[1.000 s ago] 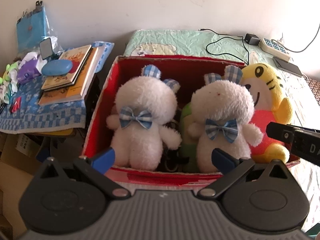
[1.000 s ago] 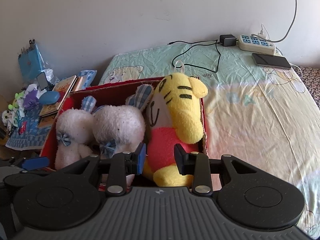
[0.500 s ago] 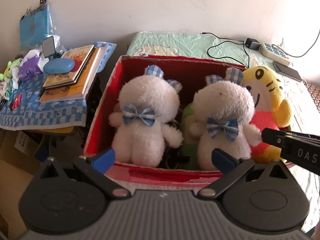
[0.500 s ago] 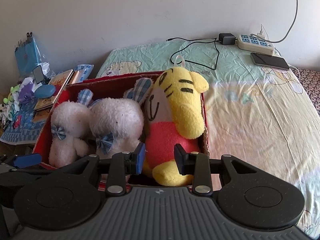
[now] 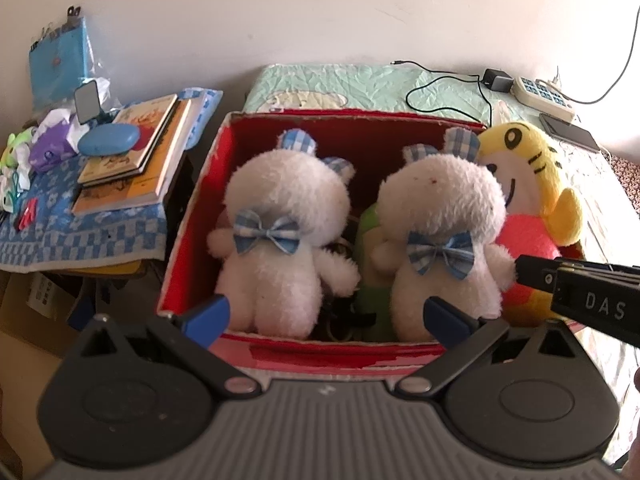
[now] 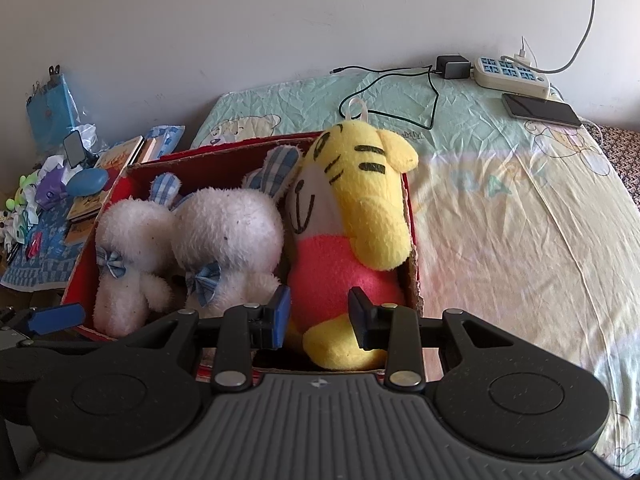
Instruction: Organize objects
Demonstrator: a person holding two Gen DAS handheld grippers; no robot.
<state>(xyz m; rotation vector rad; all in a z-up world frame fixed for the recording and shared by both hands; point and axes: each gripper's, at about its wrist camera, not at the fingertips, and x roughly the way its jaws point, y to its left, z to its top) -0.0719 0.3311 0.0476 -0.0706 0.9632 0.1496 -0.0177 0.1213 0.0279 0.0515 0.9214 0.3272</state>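
A red cardboard box (image 5: 192, 216) (image 6: 412, 216) stands on the bed and holds two white plush bears with blue checked bows (image 5: 280, 232) (image 5: 440, 240), something green (image 5: 370, 240) between them, and a yellow tiger plush in a pink shirt (image 6: 352, 248) (image 5: 532, 200) at its right end. My left gripper (image 5: 326, 318) is open and empty, just in front of the box's near wall. My right gripper (image 6: 320, 312) is open, its fingers on either side of the tiger's lower body, apart from it.
A side table (image 5: 88, 224) with a blue checked cloth, stacked books (image 5: 136, 156), a blue case (image 5: 108, 140) and small clutter stands left of the box. A power strip (image 6: 510, 74), charger cable (image 6: 400, 92) and phone (image 6: 540, 110) lie on the bed sheet (image 6: 520, 220) by the wall.
Both views have drawn back slightly and shifted. The right gripper's fingers stay slightly apart around the tiger's lower body. The toys have not moved.
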